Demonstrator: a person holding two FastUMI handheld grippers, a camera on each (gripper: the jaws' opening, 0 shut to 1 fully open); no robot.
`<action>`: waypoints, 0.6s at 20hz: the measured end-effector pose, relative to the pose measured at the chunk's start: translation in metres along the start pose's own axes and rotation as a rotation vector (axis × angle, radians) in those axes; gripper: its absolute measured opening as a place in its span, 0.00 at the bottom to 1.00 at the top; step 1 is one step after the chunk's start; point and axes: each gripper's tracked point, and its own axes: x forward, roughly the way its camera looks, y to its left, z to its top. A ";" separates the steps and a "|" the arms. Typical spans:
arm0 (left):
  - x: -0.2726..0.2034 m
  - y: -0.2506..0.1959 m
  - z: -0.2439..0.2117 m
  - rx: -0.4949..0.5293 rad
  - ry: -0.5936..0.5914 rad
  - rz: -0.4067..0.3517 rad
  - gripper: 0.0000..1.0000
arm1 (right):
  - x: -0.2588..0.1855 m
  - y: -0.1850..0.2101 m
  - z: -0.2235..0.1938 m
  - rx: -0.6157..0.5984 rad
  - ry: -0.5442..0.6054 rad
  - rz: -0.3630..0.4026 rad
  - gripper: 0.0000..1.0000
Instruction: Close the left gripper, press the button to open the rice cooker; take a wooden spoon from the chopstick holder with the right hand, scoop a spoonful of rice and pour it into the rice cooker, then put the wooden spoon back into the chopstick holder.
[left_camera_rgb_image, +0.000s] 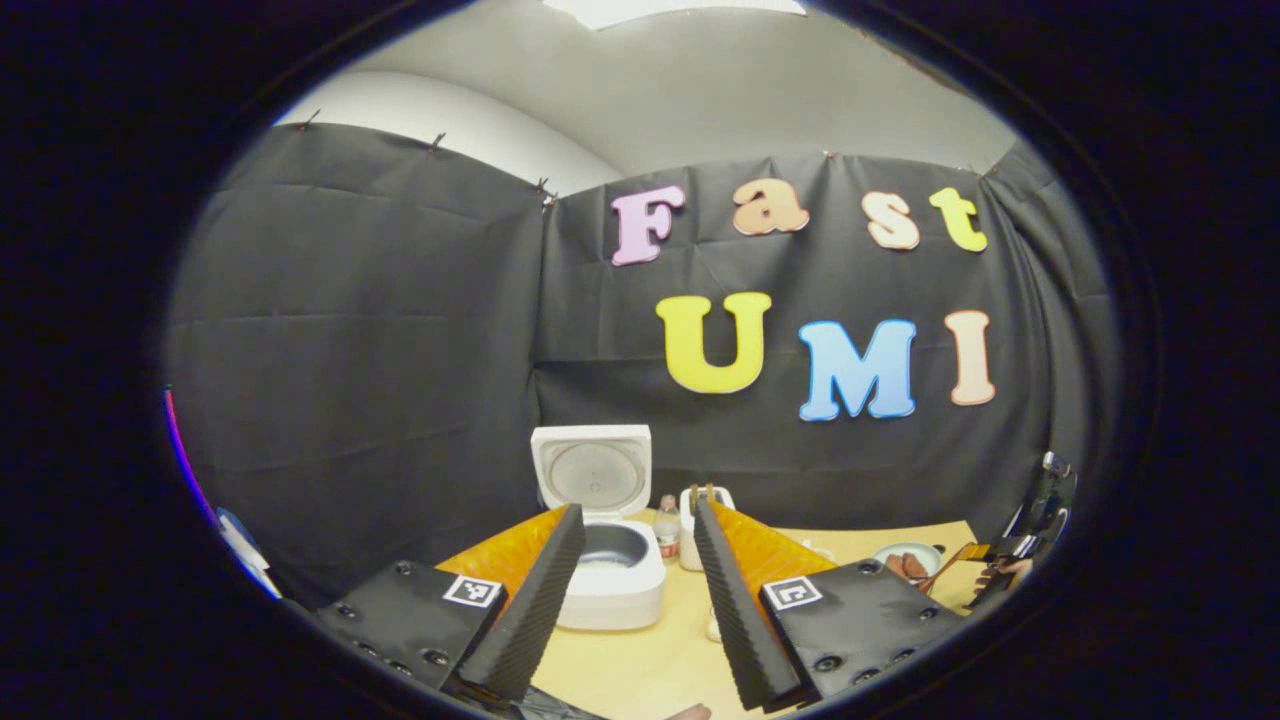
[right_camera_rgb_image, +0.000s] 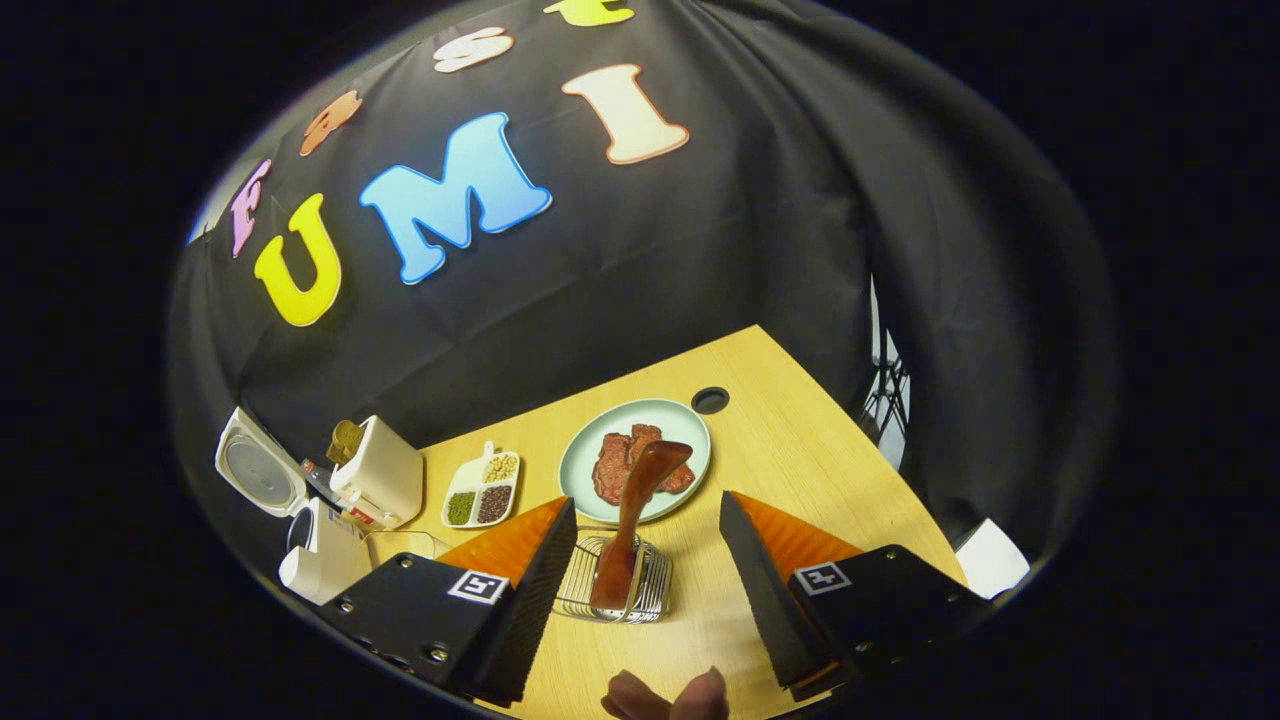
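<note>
Tongs of the right gripper (right_camera_rgb_image: 640, 560) gape wide and empty around the wooden spoon (right_camera_rgb_image: 636, 520) standing in a wire rack (right_camera_rgb_image: 655, 595) on the surface, a light, rigid, smooth piece best pinched mid-handle.

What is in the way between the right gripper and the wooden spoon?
Nothing visible. The wooden spoon stands in the wire holder, straight ahead of the right gripper, whose jaws are open on either side of it.

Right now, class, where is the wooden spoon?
In the right gripper view, the wooden spoon stands in the wire holder on the table, just in front of the plate, ahead of the right tool's open fingers.
</note>
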 end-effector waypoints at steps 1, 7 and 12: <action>0.003 0.006 -0.006 -0.014 0.005 -0.009 0.74 | -0.015 0.008 0.005 -0.033 -0.025 -0.005 0.88; 0.032 0.049 0.002 -0.137 -0.046 -0.109 0.74 | -0.099 0.077 0.021 -0.128 -0.183 -0.022 0.88; 0.081 0.106 0.013 -0.196 -0.089 -0.211 0.74 | -0.170 0.144 0.017 -0.150 -0.279 -0.073 0.88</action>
